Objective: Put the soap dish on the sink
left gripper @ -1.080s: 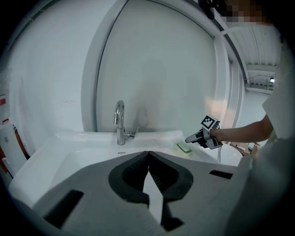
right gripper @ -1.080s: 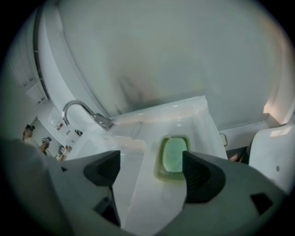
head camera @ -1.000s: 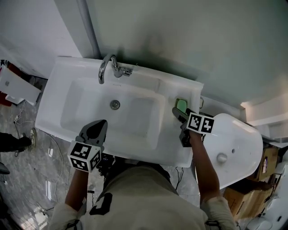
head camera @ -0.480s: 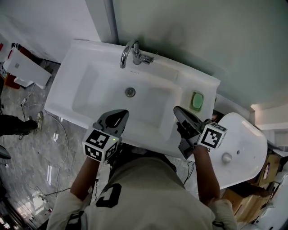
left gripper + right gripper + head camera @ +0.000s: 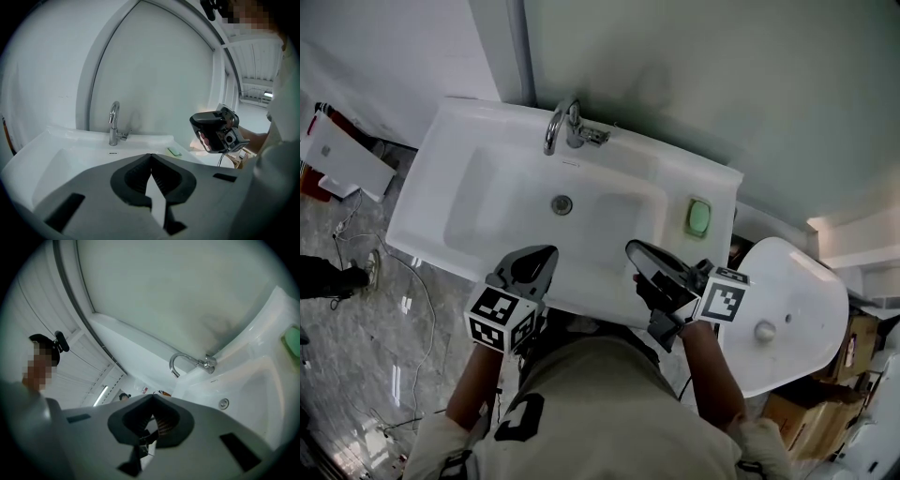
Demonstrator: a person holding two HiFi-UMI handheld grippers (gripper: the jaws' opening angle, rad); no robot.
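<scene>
The green soap dish (image 5: 699,217) lies flat on the right ledge of the white sink (image 5: 441,202), beside the basin. It also shows in the left gripper view (image 5: 174,151) and at the edge of the right gripper view (image 5: 293,342). My right gripper (image 5: 630,247) hangs shut and empty over the sink's front edge, well apart from the dish and pointing left across the basin. My left gripper (image 5: 547,251) is shut and empty at the front rim, aimed toward the faucet (image 5: 563,127). The right gripper (image 5: 213,131) hovers in the air at the right of the left gripper view.
A white oval fixture (image 5: 787,309) with a knob stands right of the sink. Cardboard boxes (image 5: 855,347) sit beyond it. A white box (image 5: 342,159) and cables (image 5: 412,309) lie on the marble floor at left. A grey wall backs the sink.
My right gripper has left the soap dish, risen and drawn back left toward the person, and its jaws have shut. The dish stays on the ledge. The left gripper has barely shifted.
</scene>
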